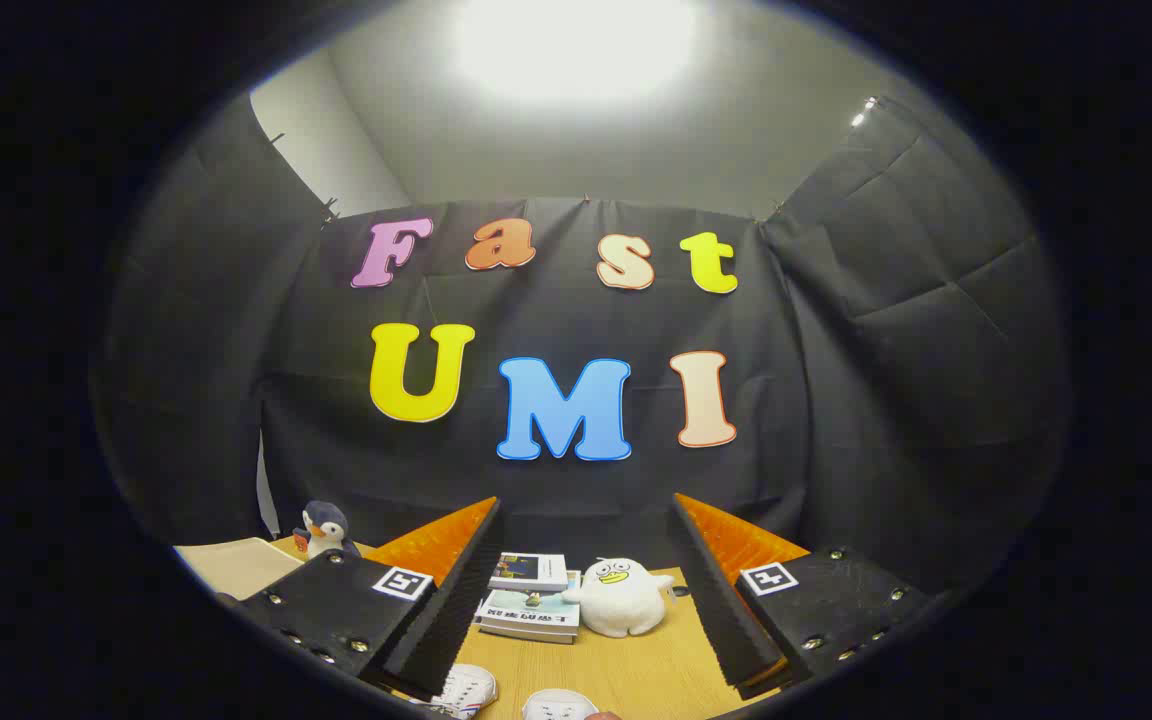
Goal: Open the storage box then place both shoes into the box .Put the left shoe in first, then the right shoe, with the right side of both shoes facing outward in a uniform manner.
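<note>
Closest to the lens are the gripper (586,600) fingers, spread wide apart with nothing between them and touching nothing, hovering above the wooden table (636,670). Just under the fingers, at the near edge of the table, you can catch bits of two white sneakers: the left-hand sneaker (463,690) with some red and blue trim, and the other sneaker (558,706) right beside it, only its top peeking in. My guess is they're light, with soft canvas-ish uppers and a stiffer sole, so pinching a floppy tongue would let them swing; I'd grab across the heel collar or the firm side wall near the sole. Not fragile, probably not slippery either. Beyond the sneakers, farther back on the table, sits a stack of books (528,598), with a white plush duck (619,596) touching its right side. Way off to the left of the books there's a penguin plush (324,530). Can't make out the storage box from here.
</note>
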{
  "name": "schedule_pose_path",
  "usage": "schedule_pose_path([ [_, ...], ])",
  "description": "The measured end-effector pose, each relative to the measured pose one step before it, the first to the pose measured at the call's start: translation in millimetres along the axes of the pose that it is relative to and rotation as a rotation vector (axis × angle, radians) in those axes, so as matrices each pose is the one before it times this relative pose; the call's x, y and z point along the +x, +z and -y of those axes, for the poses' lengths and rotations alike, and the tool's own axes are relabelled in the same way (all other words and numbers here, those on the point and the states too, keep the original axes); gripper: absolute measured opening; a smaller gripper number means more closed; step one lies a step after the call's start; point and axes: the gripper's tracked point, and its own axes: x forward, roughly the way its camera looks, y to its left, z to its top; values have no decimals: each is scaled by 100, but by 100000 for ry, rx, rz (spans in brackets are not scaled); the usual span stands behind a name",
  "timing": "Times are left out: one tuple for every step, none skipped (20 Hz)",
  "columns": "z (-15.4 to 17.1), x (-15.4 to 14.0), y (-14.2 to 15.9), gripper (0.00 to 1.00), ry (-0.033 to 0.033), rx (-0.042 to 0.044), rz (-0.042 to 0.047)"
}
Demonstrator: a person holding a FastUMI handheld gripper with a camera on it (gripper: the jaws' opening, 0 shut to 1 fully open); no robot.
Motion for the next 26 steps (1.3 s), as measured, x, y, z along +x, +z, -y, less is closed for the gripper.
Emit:
schedule_pose_path([
  [-10, -14, 80, 97, 75, -177, 67],
  [-35, 47, -118, 96, 62, -14, -152],
  [-105, -9, -60, 96, 265, -63, -271],
  [-150, 43, -36, 97, 151, -64, -82],
  [-5, 31, -60, 97, 165, -36, -272],
  [-3, 24, -202, 97, 99, 181, -558],
  [-79, -65, -172, 97, 49, 329, -590],
  [-74, -84, -224, 97, 77, 461, -409],
  [-61, -51, 4, 97, 127, 299, -176],
  [31, -17, -164, 97, -72, 251, -278],
  [-26, -2, -43, 97, -54, 405, -139],
  [-43, -60, -77, 97, -145, 614, -131],
  [-119, -91, -31, 97, 74, 621, -101],
  [-99, -139, -98, 97, 144, 640, -206],
  [-173, -126, -156, 97, 409, 843, -407],
  [-290, -244, -266, 97, 1029, 1677, -840],
  [-576, -134, -168, 97, 1901, 3094, -1332],
  [-857, -3, -489, 96, 2855, 4030, -2038],
  [-683, -38, -618, 96, 2246, 3949, -2637],
  [-396, -70, -696, 96, 1601, 3639, -2555],
  [-537, -10, -580, 97, 1746, 3364, -2240],
  [-785, -193, -767, 97, 2180, 3520, -2191],
  [-828, -116, -791, 97, 2278, 3318, -2396],
  [-757, 37, -1050, 97, 2266, 2802, -2623],
  [-818, 23, -1063, 98, 2360, 2545, -3381],
  [-876, 113, -1260, 97, 2489, 2314, -3389],
])
